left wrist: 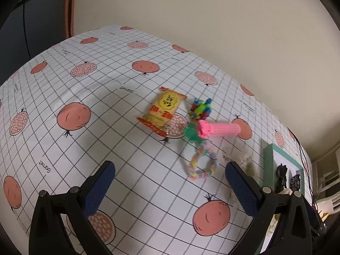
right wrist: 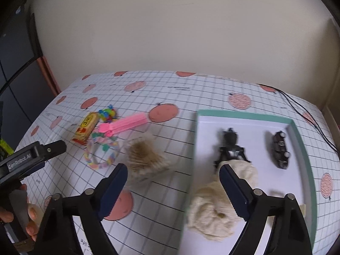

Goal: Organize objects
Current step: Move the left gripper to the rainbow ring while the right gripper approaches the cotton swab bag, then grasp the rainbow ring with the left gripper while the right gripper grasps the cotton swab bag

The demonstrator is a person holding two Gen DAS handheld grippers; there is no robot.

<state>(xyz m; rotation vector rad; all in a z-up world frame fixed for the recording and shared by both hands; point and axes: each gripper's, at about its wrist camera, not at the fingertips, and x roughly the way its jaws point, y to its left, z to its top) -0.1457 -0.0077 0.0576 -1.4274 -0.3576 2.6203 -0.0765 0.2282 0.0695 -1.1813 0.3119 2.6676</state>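
In the right wrist view a teal-rimmed white tray (right wrist: 244,113) holds a black figure (right wrist: 230,148) and a black toy car (right wrist: 280,152). A cream plush (right wrist: 214,204) lies across the tray's left edge. My right gripper (right wrist: 173,180) is open just above it, holding nothing. A brown fuzzy toy (right wrist: 144,157) sits left of the tray. My left gripper (left wrist: 170,178) is open and empty above the cloth. Ahead of it lie a yellow snack packet (left wrist: 163,111), a colourful block toy (left wrist: 200,108), a pink toy (left wrist: 221,128) and a green toy with a pastel rope ring (left wrist: 197,161).
The table wears a grid cloth with pink fruit prints (left wrist: 74,116). A beige wall stands behind it. A black cable (right wrist: 308,114) runs over the far right corner. The left gripper's body (right wrist: 36,155) and a hand (right wrist: 29,212) show at the left of the right wrist view.
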